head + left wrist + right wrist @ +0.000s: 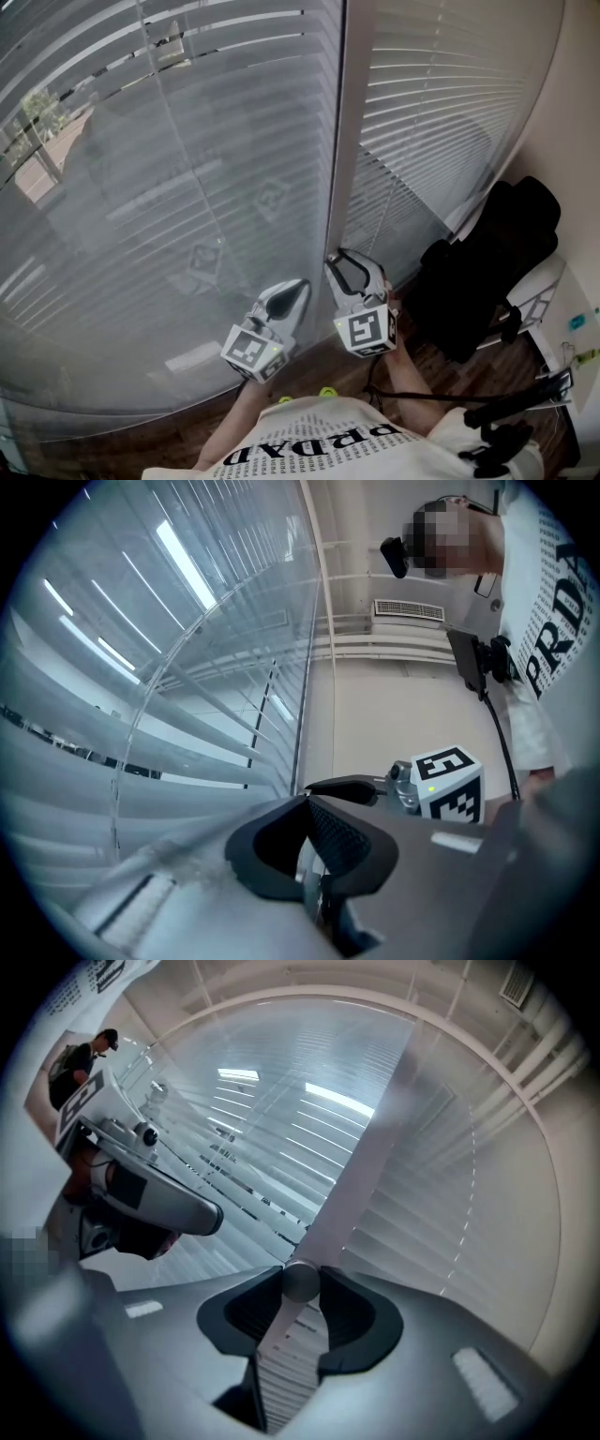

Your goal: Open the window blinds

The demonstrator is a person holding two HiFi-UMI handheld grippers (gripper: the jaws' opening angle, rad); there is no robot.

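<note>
Blinds (234,141): white horizontal slats hang over the window straight ahead of the person, in two panels, with most slats tilted nearly shut.
Window frame (339,122): a white upright post divides the left panel from the right.
Outside: greenery and ground show faintly through gaps at the upper left.
Room: a beige wall (577,131) closes the right side, and dark wood floor (141,436) runs below the glass.
Wand (300,1281): a pale rod with a rounded end hangs by the post, low down.
Right gripper (349,270): held level at the foot of the post, its jaws are closed on the wand's rounded end.
Left gripper (294,291): just beside the right one and close to the left panel, its jaw tips meet with nothing between them.
Thin line (190,159): it hangs in front of the left panel; whether it is a cord or a rod I cannot tell.
Black chair (487,272): it stands in the right corner, near the right panel.
Black stand (511,412): it sits at the lower right, beside the person's white printed shirt (319,450).
</note>
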